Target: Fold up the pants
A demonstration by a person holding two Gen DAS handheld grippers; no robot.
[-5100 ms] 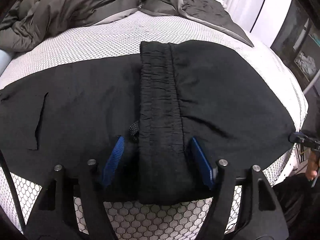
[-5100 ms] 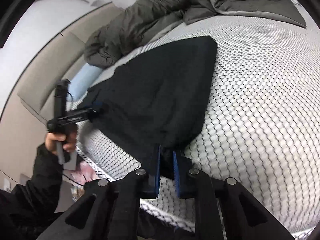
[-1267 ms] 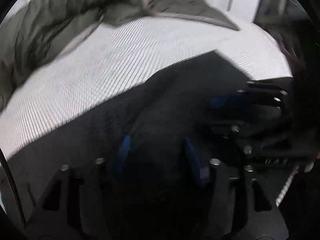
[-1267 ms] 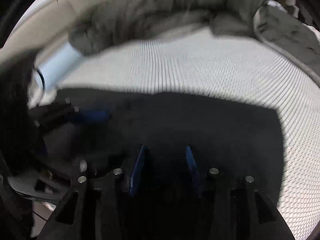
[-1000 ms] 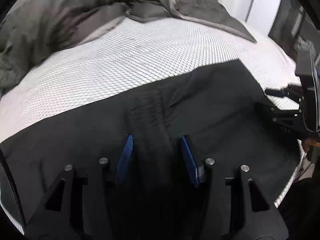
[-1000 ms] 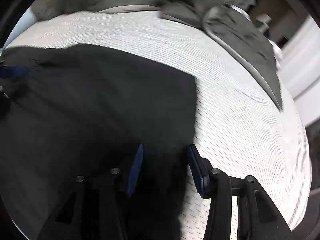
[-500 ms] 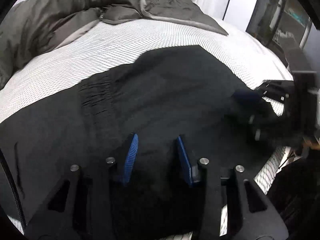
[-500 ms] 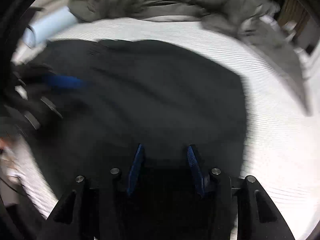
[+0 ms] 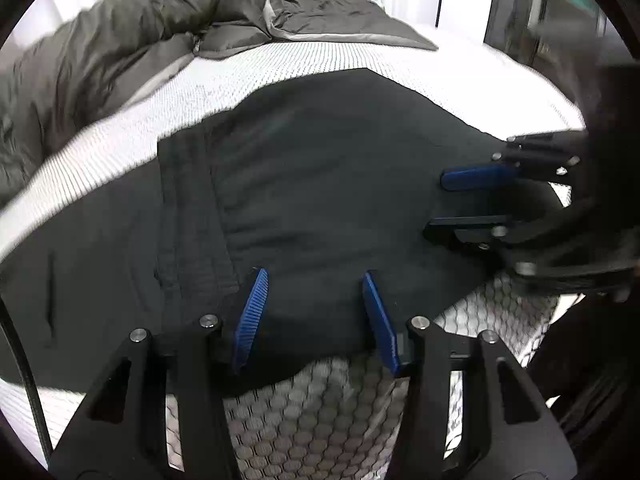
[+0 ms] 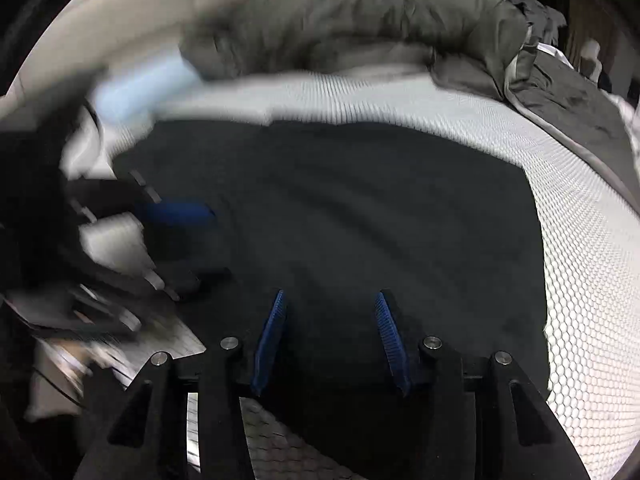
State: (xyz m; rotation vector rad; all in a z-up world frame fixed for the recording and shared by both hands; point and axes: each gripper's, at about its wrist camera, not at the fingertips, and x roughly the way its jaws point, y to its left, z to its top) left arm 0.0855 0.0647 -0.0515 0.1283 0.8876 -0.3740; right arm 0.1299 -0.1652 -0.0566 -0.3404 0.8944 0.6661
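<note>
The left gripper (image 9: 316, 312) has just been opening; its blue pads (image 9: 252, 316) stand apart over the near edge of the black pants (image 9: 320, 184), gripping nothing. The right gripper (image 10: 330, 336), at three o'clock, is likewise apart above the fabric. The pants lie folded on the honeycomb-patterned mattress (image 9: 312, 412); a grey duvet (image 9: 120, 40) is bunched at eleven o'clock.

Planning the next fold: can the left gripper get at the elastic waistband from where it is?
Probably yes. The waistband lies exposed on top of the pants, just left of the left gripper, whose jaws have just been opening; the right gripper is well clear.
</note>
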